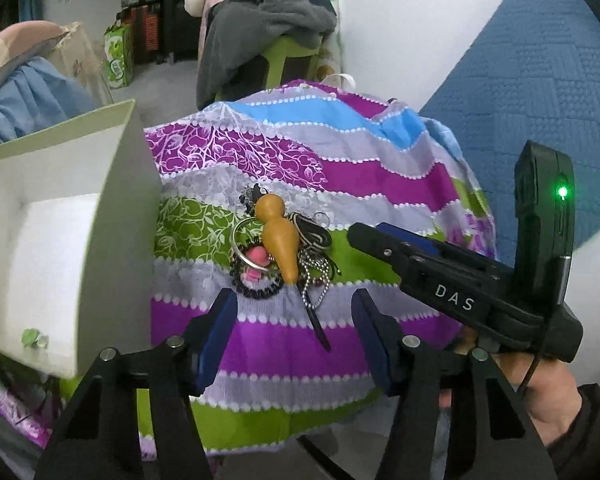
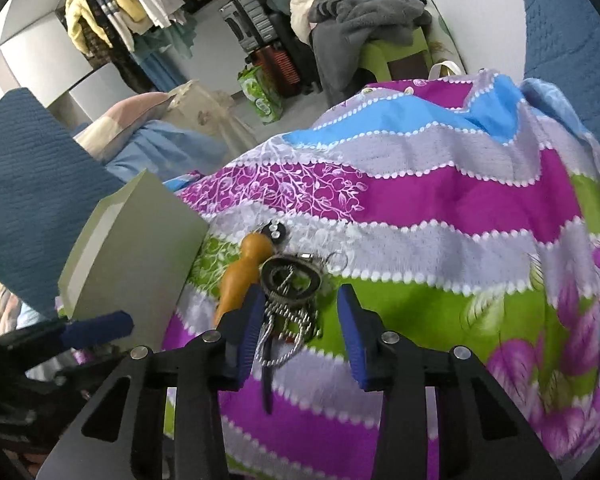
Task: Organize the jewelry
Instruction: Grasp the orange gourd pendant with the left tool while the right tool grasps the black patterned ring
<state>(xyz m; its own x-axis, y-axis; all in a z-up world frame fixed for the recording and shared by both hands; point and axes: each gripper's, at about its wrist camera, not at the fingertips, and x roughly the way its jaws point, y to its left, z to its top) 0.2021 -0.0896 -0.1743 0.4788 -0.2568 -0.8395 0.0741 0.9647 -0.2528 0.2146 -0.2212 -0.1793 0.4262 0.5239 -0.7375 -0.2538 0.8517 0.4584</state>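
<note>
1. On your left stands the white box [image 1: 60,216], open at the top, hard against the pile's left side; a few small beads [image 1: 32,338] lie in its near corner; swing a tool wide and you could knock its wall.
2. Your left gripper [image 1: 294,336] hovers just short of the pile, its jaws spread and holding nothing; the dark hair clip [image 1: 318,326] points back between them.
3. The jewelry sits heaped on the striped cloth [image 1: 300,184] beside the box: a wooden gourd pendant [image 1: 278,236] on top, a metal ring [image 1: 246,244] and pink piece [image 1: 257,258] under it, a black beaded bracelet [image 1: 256,290] and a ball chain [image 2: 288,336] trailing toward you.
4. Your right gripper [image 2: 298,330] is at the pile's right edge, jaws spread on either side of the chain and a dark oval ring [image 2: 292,276], touching neither as far as I can tell.
5. The risk, as I judge it, is tangling; close on the chain and it may drag the ring, clip and gourd along; the soft cloth could bunch under the jaws and be pinched; a thin chain may slip out mid-carry.
</note>
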